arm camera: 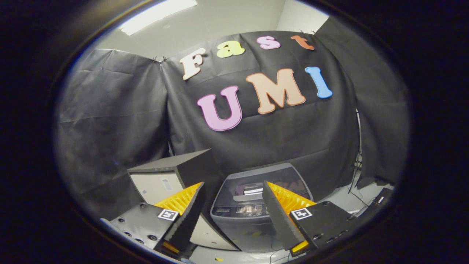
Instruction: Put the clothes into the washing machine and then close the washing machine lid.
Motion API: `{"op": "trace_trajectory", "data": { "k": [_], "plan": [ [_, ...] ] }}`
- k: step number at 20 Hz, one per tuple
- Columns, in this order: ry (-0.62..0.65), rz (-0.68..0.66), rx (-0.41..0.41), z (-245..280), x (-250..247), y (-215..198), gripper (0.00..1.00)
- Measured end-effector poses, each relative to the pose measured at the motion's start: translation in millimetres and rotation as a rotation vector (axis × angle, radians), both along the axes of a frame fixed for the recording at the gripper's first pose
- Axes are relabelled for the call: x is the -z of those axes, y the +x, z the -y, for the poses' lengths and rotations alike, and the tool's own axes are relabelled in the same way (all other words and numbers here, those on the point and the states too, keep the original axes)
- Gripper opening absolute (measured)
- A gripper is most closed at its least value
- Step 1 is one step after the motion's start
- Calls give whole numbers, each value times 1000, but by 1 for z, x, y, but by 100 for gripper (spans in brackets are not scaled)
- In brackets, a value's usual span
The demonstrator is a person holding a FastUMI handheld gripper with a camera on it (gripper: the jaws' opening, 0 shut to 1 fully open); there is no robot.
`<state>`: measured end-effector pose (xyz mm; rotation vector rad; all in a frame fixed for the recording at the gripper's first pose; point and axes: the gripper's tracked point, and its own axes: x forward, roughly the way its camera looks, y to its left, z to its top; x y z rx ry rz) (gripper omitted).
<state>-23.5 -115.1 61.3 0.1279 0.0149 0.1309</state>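
1. Nearest in: the gripper [232,211] is spread wide, fingers well apart, and nothing sits between them. It holds nothing.

2. Just beyond the fingers, framed in the gap between them, stands the washer [253,209], a grey top-loader. Its lid [269,179] looks shut, lying flat with a dark glossy panel that catches reflections, and a control strip runs along the near edge.

3. No clothes to point at here, so I can't say where they lie. My guess is they'll be soft, light and floppy; pinch a bunched fold rather than a single edge, or the cloth will trail and snag on the rim.

4. The lid looks stiff and smooth, likely slippery on the glossy part. I'd judge the near lip the place to hook or push, not the flat middle.

5. Beside the washer, behind the left finger, sits a box [172,179], pale front, dark top, close to the washer's side. Whether they touch, I can't tell.

6. The floor [340,200] is pale grey, and cables [357,176] run down past the washer on its right. Something to keep clear of.

7. Furthest back: the black cloth wall [121,121] wraps the booth, creased and hanging loose, with a ceiling light [157,14] glowing above it.
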Motion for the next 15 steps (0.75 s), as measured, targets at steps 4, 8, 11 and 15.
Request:
{"op": "trace_trajectory", "data": {
  "k": [4,8,11,15],
  "plan": [
    [-17,18,8,-1,-3,-1,96],
    [-43,18,6,-5,-2,-1,96],
    [-66,25,-6,-12,0,-2,95],
    [-115,30,-6,-13,2,-1,95]
  ]
}}
